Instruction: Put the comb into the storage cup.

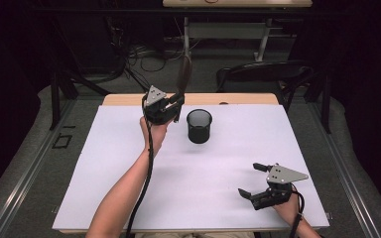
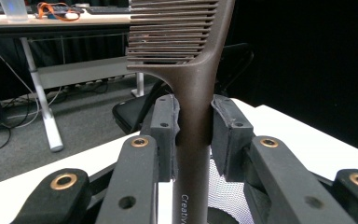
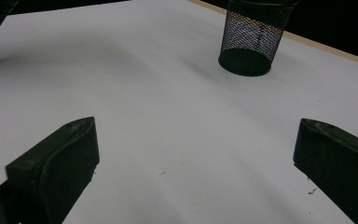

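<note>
A white-topped table (image 1: pixel 129 173) with a pale wooden far edge stands on grey floor (image 1: pixel 39 148) in a dim room, with a black chair (image 1: pixel 263 74) just beyond its far right, tangled cables (image 1: pixel 139 54) on the floor, and a white-legged desk (image 1: pixel 238 4) farther back.

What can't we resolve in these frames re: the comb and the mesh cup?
- Comb, left gripper view: the teeth end is cut off by the top edge, the handle's lower end by the bottom edge; the printed word is cut short.
- Comb, high view: blurred and dark against the floor; teeth unreadable.
- Mesh cup, high view: the inside is too dark to tell contents.
- Mesh cup, right gripper view: the rim is cut by the top edge.
</note>
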Demonstrator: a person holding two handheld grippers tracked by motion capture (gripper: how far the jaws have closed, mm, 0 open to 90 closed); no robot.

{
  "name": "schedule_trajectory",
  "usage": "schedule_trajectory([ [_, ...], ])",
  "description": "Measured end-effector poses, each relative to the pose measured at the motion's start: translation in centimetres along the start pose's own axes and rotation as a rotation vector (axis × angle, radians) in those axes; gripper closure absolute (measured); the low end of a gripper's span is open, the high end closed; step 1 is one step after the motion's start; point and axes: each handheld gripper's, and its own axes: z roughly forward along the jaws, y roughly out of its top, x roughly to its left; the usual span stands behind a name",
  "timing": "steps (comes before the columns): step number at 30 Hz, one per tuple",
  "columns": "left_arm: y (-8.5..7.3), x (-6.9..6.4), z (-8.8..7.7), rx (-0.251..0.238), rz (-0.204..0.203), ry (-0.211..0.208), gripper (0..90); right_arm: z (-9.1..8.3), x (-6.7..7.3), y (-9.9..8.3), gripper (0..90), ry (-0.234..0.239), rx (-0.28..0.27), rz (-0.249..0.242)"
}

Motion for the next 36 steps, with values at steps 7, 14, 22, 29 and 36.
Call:
schedule_trajectory([
  [7,0.1,0.0,0.2,-0.006,-0.012,-0.001,72.2,0.0,0.0,0.0,0.0,-0.001,0.001,-0.003],
  [14,0.2,0.0,0.5,-0.016,-0.030,-0.002,72.2,0.0,0.0,0.0,0.0,-0.001,0.002,-0.003],
  [22,0.2,-0.2,0.8,-0.016,-0.031,0.001,72.2,0.0,0.0,0.0,0.0,-0.001,0.003,-0.003],
  [29,0.2,-0.4,1.1,-0.031,-0.042,0.004,72.2,0.0,0.0,0.0,0.0,-0.002,0.003,-0.004],
  [36,0.2,-0.6,1.4,-0.040,-0.047,0.006,72.1,0.0,0.0,0.0,0.0,-0.002,0.001,-0.004],
])
